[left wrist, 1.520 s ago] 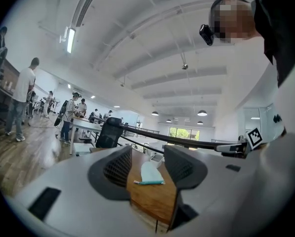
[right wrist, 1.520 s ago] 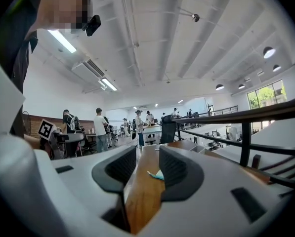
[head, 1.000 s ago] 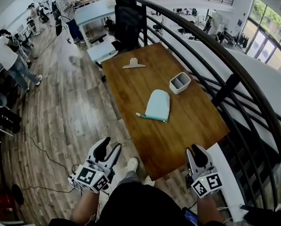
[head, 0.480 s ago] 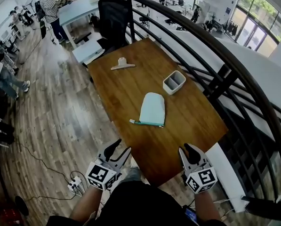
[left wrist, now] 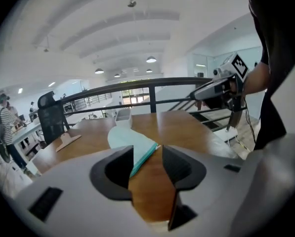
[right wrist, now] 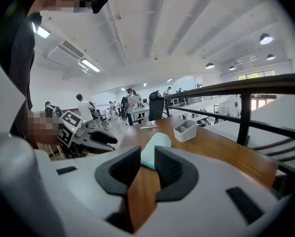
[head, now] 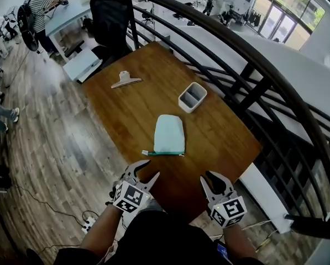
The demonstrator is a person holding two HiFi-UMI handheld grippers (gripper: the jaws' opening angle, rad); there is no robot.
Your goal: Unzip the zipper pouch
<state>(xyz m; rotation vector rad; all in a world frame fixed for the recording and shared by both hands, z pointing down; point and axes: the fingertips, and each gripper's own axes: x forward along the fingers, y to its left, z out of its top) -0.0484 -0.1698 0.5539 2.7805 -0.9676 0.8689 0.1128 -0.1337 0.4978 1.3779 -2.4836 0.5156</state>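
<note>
Zipper pouch (head: pixel 169 134): pale teal, lying flat on the wooden tabletop (head: pixel 126 109), at the centre of the head view frame.
Zipper (head: pixel 163 153): a darker teal strip along the pouch's lower edge in the head view, the edge nearest both grippers; it looks closed.
Left gripper (head: pixel 150 169): lower centre-left of the head view, over the tabletop's near edge, just below the pouch's lower left corner and not touching it.
Left fingers (left wrist: pixel 115 169): well apart, gripping nothing; bare wood and the zipper end of the pouch show beyond the gap.
Right gripper (head: pixel 209 178): lower centre-right of the head view, by the tabletop's near corner, below and right of the pouch, clear of it.
Right fingers (right wrist: pixel 122 169): apart with only a narrow gap, and they have just been closing a little; nothing is between them, the pouch lying farther off on the wood.
White box (head: pixel 192 97): two compartments, above and right of the pouch, apart from it.
Pale clip (head: pixel 124 80): upper left part of the tabletop, well apart from the pouch.
Black railing (head: pixel 253 65): curves along the tabletop's right side.
Black chair (head: pixel 110 10): at the tabletop's far end, top of the frame.
</note>
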